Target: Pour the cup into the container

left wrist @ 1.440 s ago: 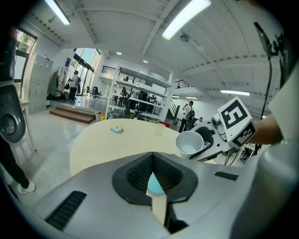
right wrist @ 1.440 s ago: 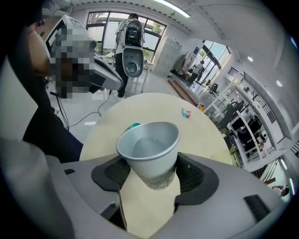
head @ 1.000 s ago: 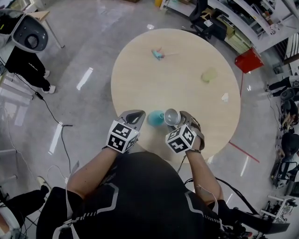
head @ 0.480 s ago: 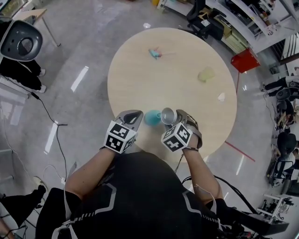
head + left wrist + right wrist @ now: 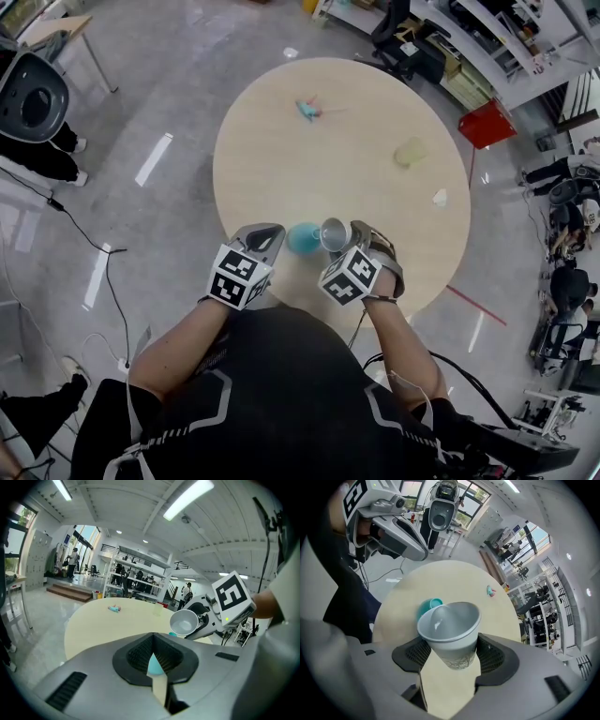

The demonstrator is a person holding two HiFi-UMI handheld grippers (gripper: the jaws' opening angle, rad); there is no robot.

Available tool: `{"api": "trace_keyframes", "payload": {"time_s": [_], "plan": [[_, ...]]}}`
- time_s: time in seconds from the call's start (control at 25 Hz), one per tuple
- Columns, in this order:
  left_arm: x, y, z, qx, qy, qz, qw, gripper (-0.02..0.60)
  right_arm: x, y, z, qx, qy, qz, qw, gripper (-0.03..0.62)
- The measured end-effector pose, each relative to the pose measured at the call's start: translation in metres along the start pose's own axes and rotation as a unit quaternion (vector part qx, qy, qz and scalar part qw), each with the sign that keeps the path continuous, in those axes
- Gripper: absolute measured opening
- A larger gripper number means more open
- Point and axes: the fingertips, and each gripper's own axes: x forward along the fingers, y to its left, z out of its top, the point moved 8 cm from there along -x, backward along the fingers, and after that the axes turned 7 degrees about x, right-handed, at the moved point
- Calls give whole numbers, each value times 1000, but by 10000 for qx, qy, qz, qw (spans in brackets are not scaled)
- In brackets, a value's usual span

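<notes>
My right gripper (image 5: 351,236) is shut on a grey paper cup (image 5: 334,232), gripping its lower body, near the table's front edge. The cup (image 5: 450,630) tilts with its mouth toward a teal container (image 5: 303,237) just to its left. What is inside the cup I cannot tell. In the right gripper view the teal container (image 5: 429,606) shows behind the cup's rim. My left gripper (image 5: 266,231) hovers left of the container, shut and empty. Through its closed jaws in the left gripper view a sliver of the teal container (image 5: 154,665) shows, with the cup (image 5: 183,621) to the right.
The round beige table (image 5: 375,112) carries a small teal-and-pink object (image 5: 307,109) at its far side, a pale green thing (image 5: 409,152) at the right and a white scrap (image 5: 439,197). A red bin (image 5: 486,125) and shelving stand beyond; a grey chair (image 5: 33,98) is at the left.
The head view has drifted a little, so everything sits slightly further left. Both grippers, the cup and the container keep the same relation to each other.
</notes>
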Motion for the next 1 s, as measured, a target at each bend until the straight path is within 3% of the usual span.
{"api": "trace_keyframes", "payload": {"time_s": [1.0], "plan": [[-8,-1,1,-86,-44,-4,10000,2,-17,-5,5,-298,152,-140,9993,308]]}}
